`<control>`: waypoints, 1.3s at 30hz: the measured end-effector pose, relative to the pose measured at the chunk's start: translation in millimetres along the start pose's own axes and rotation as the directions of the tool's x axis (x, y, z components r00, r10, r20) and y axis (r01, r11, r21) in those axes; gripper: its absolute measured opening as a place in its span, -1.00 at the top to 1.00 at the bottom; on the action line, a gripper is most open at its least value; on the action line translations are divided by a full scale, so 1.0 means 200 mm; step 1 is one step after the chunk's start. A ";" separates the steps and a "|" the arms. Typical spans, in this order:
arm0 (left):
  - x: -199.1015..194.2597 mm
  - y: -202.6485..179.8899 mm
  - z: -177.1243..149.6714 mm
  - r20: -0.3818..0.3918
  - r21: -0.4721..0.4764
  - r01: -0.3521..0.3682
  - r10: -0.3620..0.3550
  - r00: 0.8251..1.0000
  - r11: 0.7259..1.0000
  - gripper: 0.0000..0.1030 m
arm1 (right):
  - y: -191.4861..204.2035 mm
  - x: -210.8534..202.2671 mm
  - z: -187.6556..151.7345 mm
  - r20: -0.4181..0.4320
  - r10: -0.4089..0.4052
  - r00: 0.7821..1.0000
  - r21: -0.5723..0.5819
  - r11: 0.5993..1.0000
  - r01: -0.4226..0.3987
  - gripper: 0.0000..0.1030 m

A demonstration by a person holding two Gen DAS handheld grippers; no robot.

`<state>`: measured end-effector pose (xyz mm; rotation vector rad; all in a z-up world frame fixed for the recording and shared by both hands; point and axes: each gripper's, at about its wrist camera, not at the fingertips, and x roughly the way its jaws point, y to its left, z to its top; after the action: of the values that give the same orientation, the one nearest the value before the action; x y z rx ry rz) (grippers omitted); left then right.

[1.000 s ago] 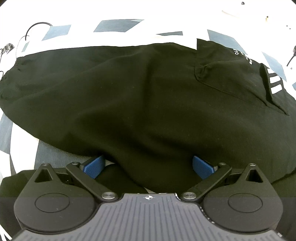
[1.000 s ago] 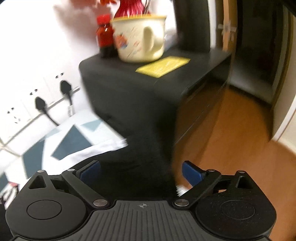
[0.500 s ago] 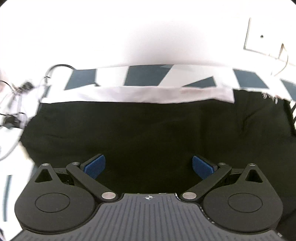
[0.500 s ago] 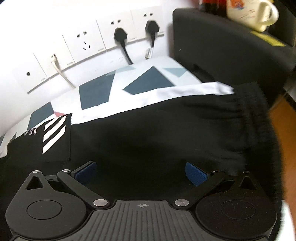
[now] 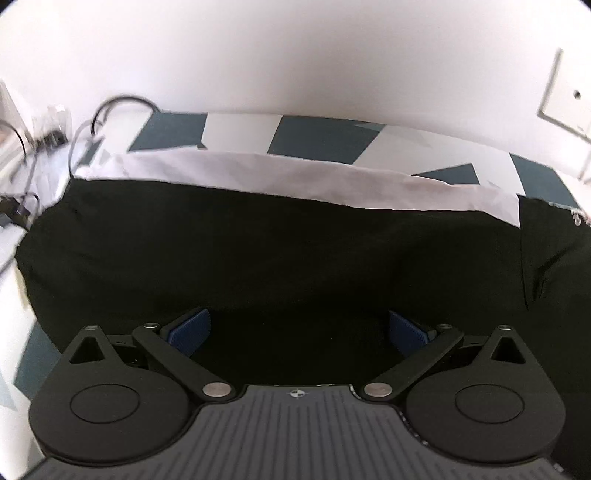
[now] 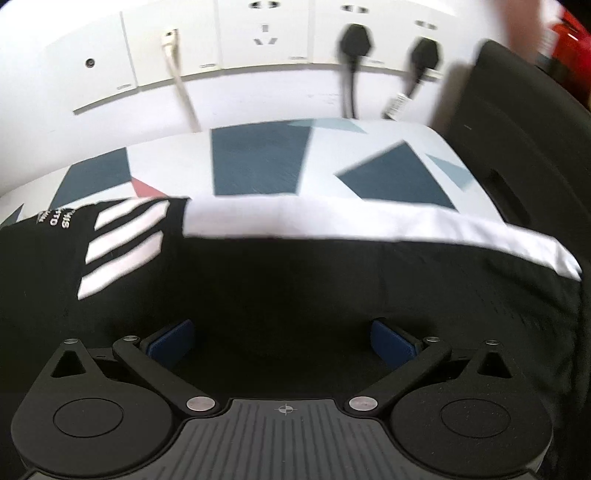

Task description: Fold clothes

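Left wrist view: the left gripper [image 5: 299, 330] hangs over a black garment [image 5: 258, 258], its ribbed blue pads [image 5: 190, 330] spread wide with nothing pinched between them. The garment is soft matte cloth with faint creases, spread flat across a tablecloth [image 5: 314, 138] printed in angular teal and white shapes; a crisp white fabric strip [image 5: 295, 177] runs along its far edge. In the right wrist view the right gripper [image 6: 282, 341] also stands fully open and empty above the same black garment [image 6: 295, 280]; its jaws have just been widening. White diagonal stripes [image 6: 122, 251] and small white lettering are printed on the cloth at the left. Behind, wall sockets [image 6: 264, 35] hold two black plugs [image 6: 354, 40], and a smooth black cabinet [image 6: 524, 122] stands to the right
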<state>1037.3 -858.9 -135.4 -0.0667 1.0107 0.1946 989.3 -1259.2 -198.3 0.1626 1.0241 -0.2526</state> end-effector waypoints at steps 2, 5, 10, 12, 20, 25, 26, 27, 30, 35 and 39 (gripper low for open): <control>-0.01 0.04 -0.01 0.007 -0.006 -0.003 0.003 1.000 1.000 -1.00 | 0.03 0.02 0.05 0.002 0.007 1.000 -0.011 1.000 -0.007 -0.99; 0.03 0.08 -0.03 0.031 -0.028 -0.034 0.035 0.999 0.999 -1.00 | 0.08 0.06 0.10 0.012 0.017 1.000 -0.029 0.999 -0.017 -0.99; 0.04 0.23 -0.03 0.031 -0.088 -0.066 0.069 0.997 0.994 -1.00 | 0.18 0.09 0.16 0.031 0.033 0.999 -0.054 0.998 -0.032 -0.99; 0.04 0.29 -0.04 0.032 -0.111 -0.075 0.079 0.996 0.991 -1.00 | 0.23 0.11 0.19 0.041 0.043 0.998 -0.069 0.997 -0.041 -0.99; 0.02 0.37 -0.06 0.009 -0.184 -0.078 0.081 0.997 0.980 -1.00 | 0.32 0.12 0.27 0.078 0.045 0.996 -0.058 0.997 -0.040 -0.99; -0.16 0.36 -0.17 0.023 -0.179 0.020 -0.016 1.000 0.984 -1.00 | 0.27 0.03 0.22 0.076 0.080 0.994 0.005 0.997 -0.080 -0.98; -0.20 0.36 -0.19 0.030 -0.174 0.049 -0.044 0.999 0.983 -1.00 | 0.24 -0.01 0.20 0.076 0.127 0.989 0.031 0.991 -0.130 -0.98; -0.25 0.35 -0.22 0.036 -0.170 0.083 -0.078 0.996 0.982 -1.00 | 0.20 -0.07 0.19 0.088 0.191 0.978 0.067 0.978 -0.197 -0.98; -0.36 0.32 -0.29 0.047 -0.159 0.175 -0.169 0.984 0.972 -1.00 | 0.07 -0.29 0.13 0.156 0.304 0.940 0.178 0.927 -0.329 -0.98; -0.49 0.24 -0.45 0.019 -0.145 0.255 -0.255 0.967 0.956 -1.00 | -0.22 -0.64 0.02 0.291 0.364 0.885 0.308 0.840 -0.447 -0.99; -0.53 0.17 -0.58 -0.030 -0.146 0.216 -0.223 0.974 0.965 -1.00 | -0.47 -0.82 -0.04 0.338 0.292 0.895 0.299 0.868 -0.396 -0.99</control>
<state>878.9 -856.5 -106.8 -0.3129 1.0268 0.0619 874.6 -1325.3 -63.6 0.6259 0.6376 -0.1254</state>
